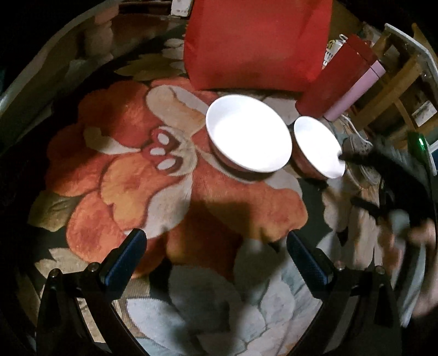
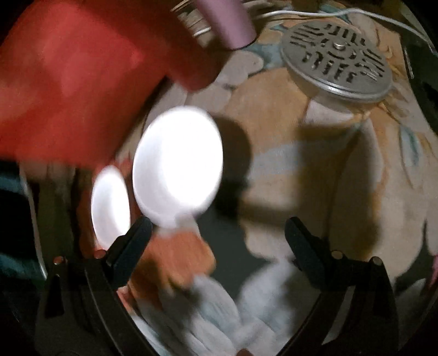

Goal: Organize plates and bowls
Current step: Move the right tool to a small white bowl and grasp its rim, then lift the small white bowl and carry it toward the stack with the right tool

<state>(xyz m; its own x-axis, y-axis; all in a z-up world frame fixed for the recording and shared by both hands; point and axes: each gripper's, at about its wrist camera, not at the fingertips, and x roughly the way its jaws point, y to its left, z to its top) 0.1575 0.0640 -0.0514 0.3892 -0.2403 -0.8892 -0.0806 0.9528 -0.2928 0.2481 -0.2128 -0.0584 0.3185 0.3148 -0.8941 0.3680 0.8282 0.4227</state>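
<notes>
Two white bowls stand side by side on a flowered rug. In the left wrist view the larger bowl [image 1: 248,133] is in the middle and the smaller bowl [image 1: 319,146] is to its right. My left gripper [image 1: 216,241] is open and empty, well short of them above the rug. The right gripper [image 1: 356,157] reaches in from the right, blurred, its tip at the smaller bowl's rim. In the right wrist view my right gripper [image 2: 219,230] is open and empty; the smaller bowl [image 2: 178,163] lies just beyond its left finger, the larger bowl [image 2: 111,205] further left.
A red bag [image 1: 256,43] stands behind the bowls, with a red box [image 1: 335,79] and a pink box [image 1: 356,93] to its right. A wooden chair frame [image 1: 394,82] is at far right. A round slotted metal plate [image 2: 338,59] and a white cable [image 2: 314,13] lie on the rug.
</notes>
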